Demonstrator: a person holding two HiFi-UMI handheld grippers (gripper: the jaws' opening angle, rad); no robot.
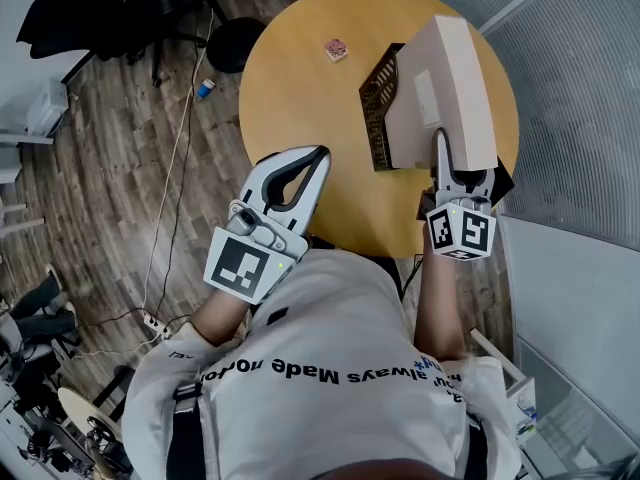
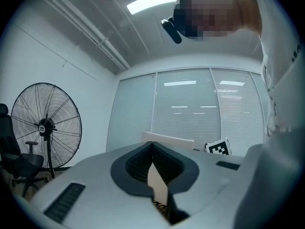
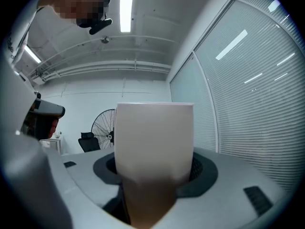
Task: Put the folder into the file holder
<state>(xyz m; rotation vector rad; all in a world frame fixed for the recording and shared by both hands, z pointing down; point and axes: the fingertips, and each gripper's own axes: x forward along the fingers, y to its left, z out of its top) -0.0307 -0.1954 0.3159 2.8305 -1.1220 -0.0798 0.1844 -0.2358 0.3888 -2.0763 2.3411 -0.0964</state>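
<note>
A thick beige folder (image 1: 450,73) stands upright over the right side of the round table, and my right gripper (image 1: 441,150) is shut on its near lower edge. In the right gripper view the folder (image 3: 155,137) fills the space between the jaws. A black mesh file holder (image 1: 377,103) stands on the table against the folder's left face; I cannot tell whether the folder's bottom is inside it. My left gripper (image 1: 321,154) hovers over the table's near edge, left of the holder, shut and holding nothing. The left gripper view shows its tips (image 2: 152,144) meeting, with the folder (image 2: 167,140) beyond.
The round wooden table (image 1: 290,88) carries a small pink-brown block (image 1: 336,49) at its far side. A glass wall with blinds (image 1: 580,98) runs close on the right. An office chair (image 1: 120,13), a floor cable (image 1: 175,158) and a standing fan (image 2: 45,125) are to the left.
</note>
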